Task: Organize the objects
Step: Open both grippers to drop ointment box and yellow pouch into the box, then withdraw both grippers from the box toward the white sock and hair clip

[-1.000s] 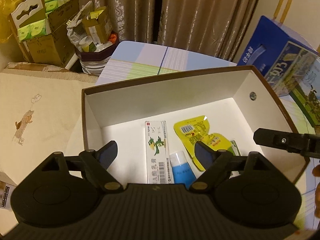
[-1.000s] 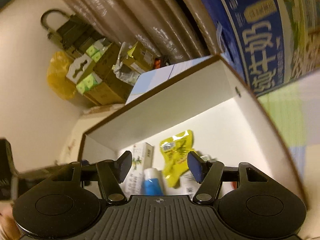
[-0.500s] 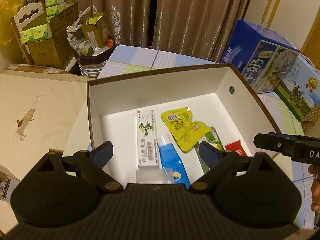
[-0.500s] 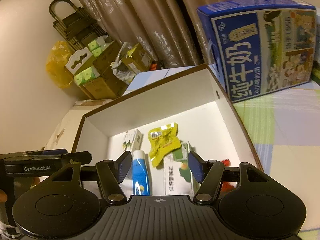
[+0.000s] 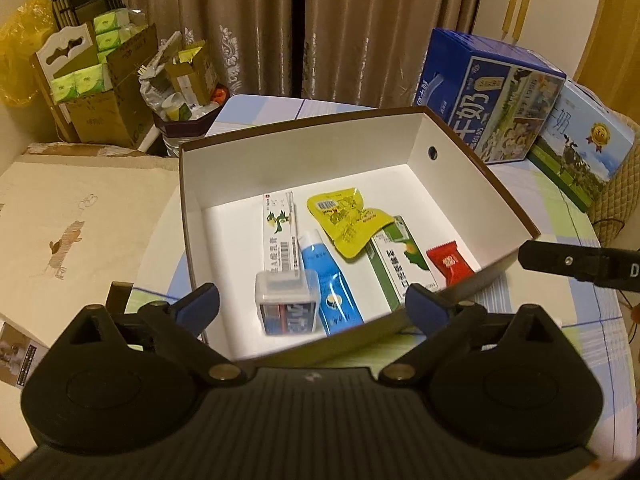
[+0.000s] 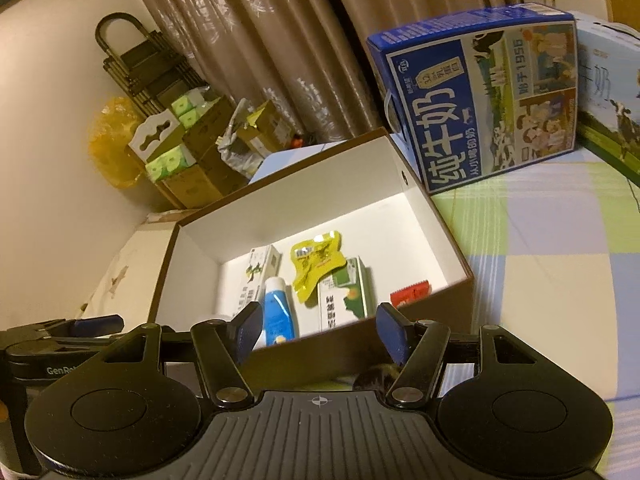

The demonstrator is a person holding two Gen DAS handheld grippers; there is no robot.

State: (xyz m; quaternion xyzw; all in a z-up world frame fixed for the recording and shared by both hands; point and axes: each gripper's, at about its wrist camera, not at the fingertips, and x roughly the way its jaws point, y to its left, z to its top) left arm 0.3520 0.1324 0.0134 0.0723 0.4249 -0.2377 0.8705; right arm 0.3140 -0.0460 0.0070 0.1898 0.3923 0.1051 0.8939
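Looking down from both wrists, I have the desk (image 5: 560, 340) with its pale checked cloth under everything, and on it the brown box (image 5: 472, 160) with white inner walls, standing just ahead of both tools. Behind the box to the right are two blue milk cartons (image 6: 480, 92), not part of my job as far as I can judge.

Inside the box, going down in size: a long white carton (image 5: 280, 236) lying with its long axis running away from me, a green-and-white carton (image 5: 400, 264) parallel to it on the right, a yellow pouch (image 5: 344, 220) overlapping that carton's far end, a blue tube (image 5: 328, 280) between the two cartons, a small clear lidded case (image 5: 286, 304) at the near wall, and a red sachet (image 5: 448, 262) near the right wall.

My left tool (image 5: 312, 304) is spread wide and carries nothing; the clear case sits directly between its fingers, below them. My right tool (image 6: 320, 332) is likewise released and empty, hanging just outside the near wall, towards the red sachet's side.

I judge everything visible is already in the box. If the case needs shifting, the left tool is nearer: straight down.
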